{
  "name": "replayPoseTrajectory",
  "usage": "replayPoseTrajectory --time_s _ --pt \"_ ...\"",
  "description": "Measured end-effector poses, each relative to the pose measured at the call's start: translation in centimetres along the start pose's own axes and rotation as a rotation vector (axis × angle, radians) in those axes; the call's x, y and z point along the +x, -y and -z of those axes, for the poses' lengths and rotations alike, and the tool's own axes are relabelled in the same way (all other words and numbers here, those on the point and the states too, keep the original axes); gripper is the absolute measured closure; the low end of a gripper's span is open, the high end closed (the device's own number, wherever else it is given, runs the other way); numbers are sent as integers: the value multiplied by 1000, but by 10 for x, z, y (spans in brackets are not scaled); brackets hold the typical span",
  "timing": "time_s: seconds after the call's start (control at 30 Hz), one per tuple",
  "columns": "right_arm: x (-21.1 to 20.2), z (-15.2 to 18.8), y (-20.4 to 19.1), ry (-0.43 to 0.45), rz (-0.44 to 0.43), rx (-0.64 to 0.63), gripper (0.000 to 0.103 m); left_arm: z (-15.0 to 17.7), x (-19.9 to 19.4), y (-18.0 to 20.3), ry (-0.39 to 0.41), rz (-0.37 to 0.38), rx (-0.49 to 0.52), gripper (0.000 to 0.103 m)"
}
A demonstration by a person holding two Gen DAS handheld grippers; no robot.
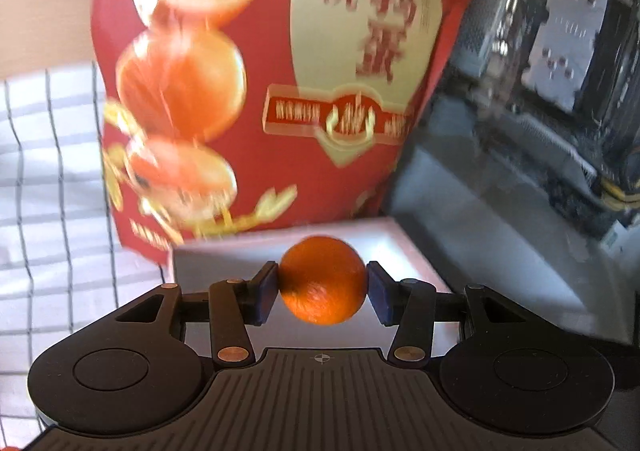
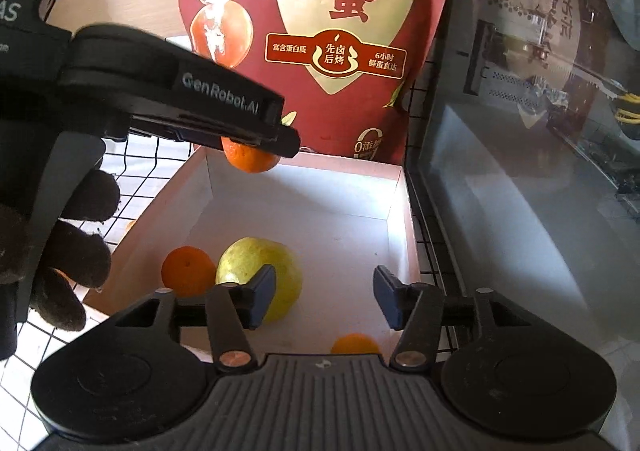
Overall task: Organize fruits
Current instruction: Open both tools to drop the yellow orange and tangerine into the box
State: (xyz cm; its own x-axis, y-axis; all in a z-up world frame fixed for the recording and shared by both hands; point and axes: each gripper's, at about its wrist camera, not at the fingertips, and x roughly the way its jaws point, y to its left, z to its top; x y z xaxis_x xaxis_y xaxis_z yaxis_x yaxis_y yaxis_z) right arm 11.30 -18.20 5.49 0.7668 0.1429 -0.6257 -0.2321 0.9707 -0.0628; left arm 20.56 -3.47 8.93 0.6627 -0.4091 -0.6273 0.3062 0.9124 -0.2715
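Your left gripper pinches an orange above the box; lower it to the floor before letting go. Your right gripper is spread and empty, so lift it clear.

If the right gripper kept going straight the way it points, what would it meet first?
Probably the bare white floor of the box. The open right gripper points down between the pear and the box's right wall; depth is hard to judge.

Bright daylight; red bag motion-blurred (left cam), fisheye edges.
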Motion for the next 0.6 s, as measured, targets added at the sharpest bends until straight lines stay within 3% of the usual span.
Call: replayPoseTrajectory --time_s 0.13,0.27,0.43,0.53,0.6 --pt "3 -1 -1 -11 -2 -7 44 6 7 -8 -44 26 -9 51" --pt "6 1 -1 -24 -2 -6 39 10 -14 -14 58 1 32 51" --pt "5 6 -4 -16 18 -35 39 32 -66 -51 194 57 -63 51" --pt "0 6 -10 17 40 -78 39 62 -108 -83 299 -4 -122 51" --pt "-4 2 -18 45 55 -114 39 90 -136 -107 375 -87 -167 51"
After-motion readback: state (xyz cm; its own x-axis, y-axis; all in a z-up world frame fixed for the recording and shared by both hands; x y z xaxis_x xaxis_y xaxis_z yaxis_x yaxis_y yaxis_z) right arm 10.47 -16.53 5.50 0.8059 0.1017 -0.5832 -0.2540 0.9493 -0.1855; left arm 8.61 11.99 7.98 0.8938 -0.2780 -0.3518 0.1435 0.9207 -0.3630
